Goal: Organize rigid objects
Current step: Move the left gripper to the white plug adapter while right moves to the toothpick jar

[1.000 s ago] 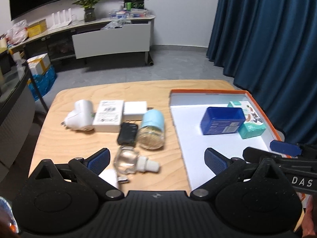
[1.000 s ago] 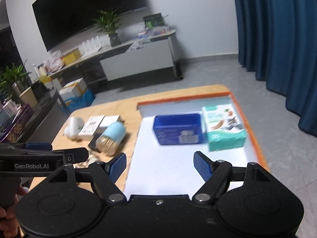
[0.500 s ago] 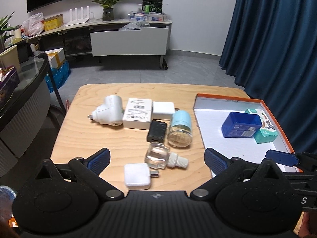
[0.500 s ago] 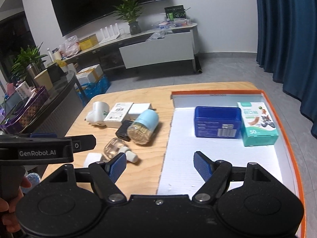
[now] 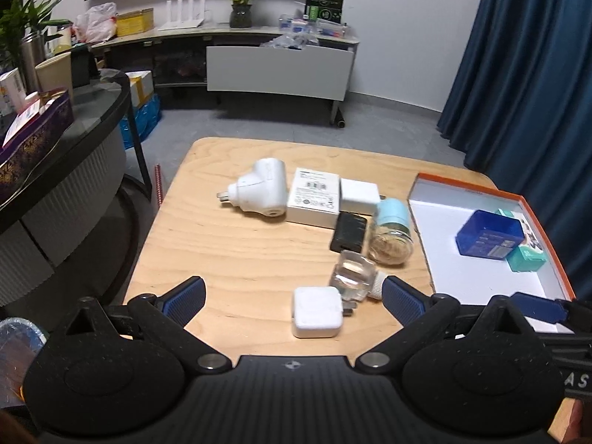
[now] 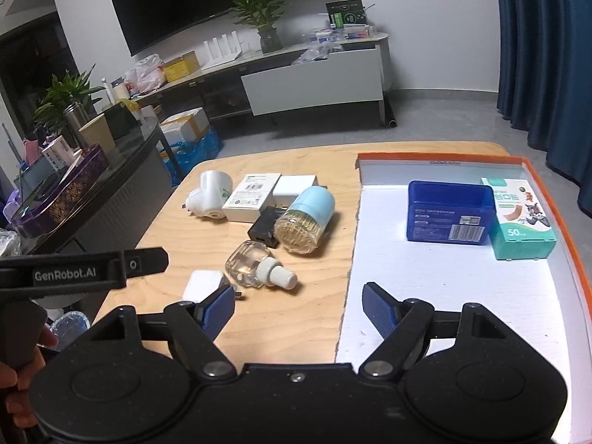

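A wooden table (image 5: 229, 255) holds loose items: a white plug adapter (image 5: 261, 194), a white flat box (image 5: 314, 198), a white charger block (image 5: 359, 191), a black block (image 5: 349, 231), a toothpick jar with a light blue lid (image 5: 392, 231), a clear bottle with a white cap (image 5: 353, 277) and a small white charger (image 5: 317, 311). An orange-rimmed white tray (image 6: 562, 222) holds a blue box (image 6: 449, 217) and a teal box (image 6: 520, 218). My left gripper (image 5: 292, 298) is open above the small charger. My right gripper (image 6: 298, 305) is open and empty over the tray's left edge.
A dark curved counter (image 5: 55, 162) with boxes and cups stands left of the table. Blue curtains (image 5: 532, 74) hang at the right. A low white cabinet (image 5: 277, 70) with plants and clutter lines the back wall across grey floor.
Both grippers have pulled back and swung left, so more of the table's left side shows. Both stay open and empty. The objects have not moved.
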`<state>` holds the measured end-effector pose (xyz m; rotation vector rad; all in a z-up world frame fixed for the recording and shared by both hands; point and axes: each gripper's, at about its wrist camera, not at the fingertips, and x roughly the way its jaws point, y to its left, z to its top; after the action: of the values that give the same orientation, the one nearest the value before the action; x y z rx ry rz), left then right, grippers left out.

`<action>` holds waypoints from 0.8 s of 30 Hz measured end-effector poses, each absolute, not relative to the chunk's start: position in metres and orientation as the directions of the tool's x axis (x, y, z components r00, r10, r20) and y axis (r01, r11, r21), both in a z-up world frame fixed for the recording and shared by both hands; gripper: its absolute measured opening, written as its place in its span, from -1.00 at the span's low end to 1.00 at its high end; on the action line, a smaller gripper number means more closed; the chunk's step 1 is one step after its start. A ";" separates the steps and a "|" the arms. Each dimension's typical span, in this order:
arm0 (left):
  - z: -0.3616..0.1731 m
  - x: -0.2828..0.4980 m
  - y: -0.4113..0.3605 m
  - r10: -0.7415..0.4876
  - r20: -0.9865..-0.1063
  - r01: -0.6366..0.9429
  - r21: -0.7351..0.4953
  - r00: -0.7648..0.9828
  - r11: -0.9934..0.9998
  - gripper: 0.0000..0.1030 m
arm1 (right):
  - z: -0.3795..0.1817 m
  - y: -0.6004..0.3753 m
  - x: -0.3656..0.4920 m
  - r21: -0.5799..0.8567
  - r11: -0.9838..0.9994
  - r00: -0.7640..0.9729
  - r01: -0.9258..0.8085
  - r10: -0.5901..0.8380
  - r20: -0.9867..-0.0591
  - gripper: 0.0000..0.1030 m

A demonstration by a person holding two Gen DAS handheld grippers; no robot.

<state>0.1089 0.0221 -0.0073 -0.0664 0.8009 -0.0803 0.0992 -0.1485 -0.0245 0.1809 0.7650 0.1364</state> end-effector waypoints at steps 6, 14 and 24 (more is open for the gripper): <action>-0.013 0.113 0.025 -0.093 -0.727 0.042 -0.089 0.681 0.995 1.00 | -0.033 -0.149 0.103 0.223 0.974 0.699 -0.046 0.191 -0.689 0.75; -0.020 0.116 0.027 -0.092 -0.740 0.039 -0.088 0.666 0.995 1.00 | -0.041 -0.150 0.106 0.230 0.972 0.686 -0.046 0.198 -0.700 0.75; -0.028 0.127 0.038 -0.067 -0.753 0.011 -0.079 0.654 0.997 1.00 | -0.046 -0.148 0.111 0.235 0.970 0.679 -0.054 0.208 -0.704 0.75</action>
<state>0.1273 0.0384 -0.0276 -0.0694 0.8569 -0.0438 0.1112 -0.1480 -0.0460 0.2023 0.8125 0.1481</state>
